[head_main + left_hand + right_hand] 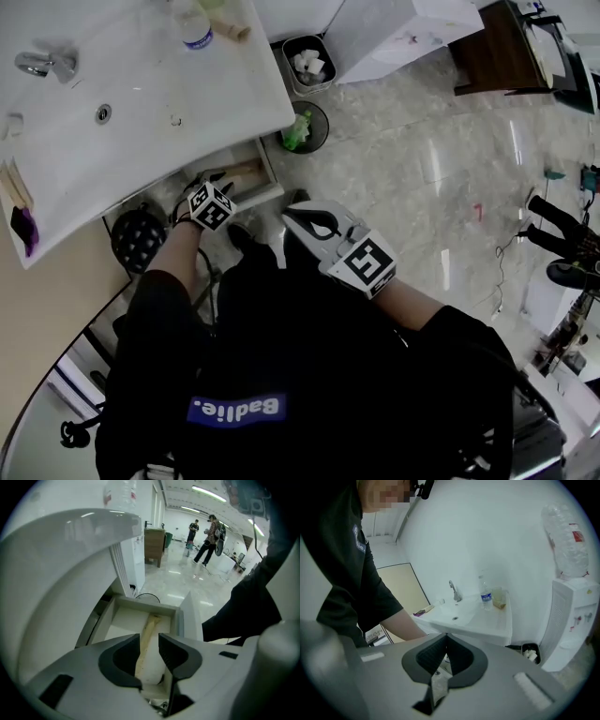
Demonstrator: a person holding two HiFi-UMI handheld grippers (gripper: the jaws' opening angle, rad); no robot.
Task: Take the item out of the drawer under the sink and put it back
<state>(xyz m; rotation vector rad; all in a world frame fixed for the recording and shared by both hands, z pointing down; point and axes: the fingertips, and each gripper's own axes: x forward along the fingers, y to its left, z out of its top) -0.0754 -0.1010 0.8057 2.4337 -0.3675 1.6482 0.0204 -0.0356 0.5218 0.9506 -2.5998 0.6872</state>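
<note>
Left gripper [150,638], jaws released and apart, points into the open white drawer [140,603] beneath the overhanging white ceramic sink [70,550]. Right gripper [445,638] is clenched and empty. A long, pale tan wooden stick [150,623] lies along the drawer's middle, between the parted jaws. The round black bin [319,117] on the floor holds something green.

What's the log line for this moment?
left gripper: open, above beige stick | beige stick: lying in open drawer | right gripper: shut, empty, away from drawer
</note>
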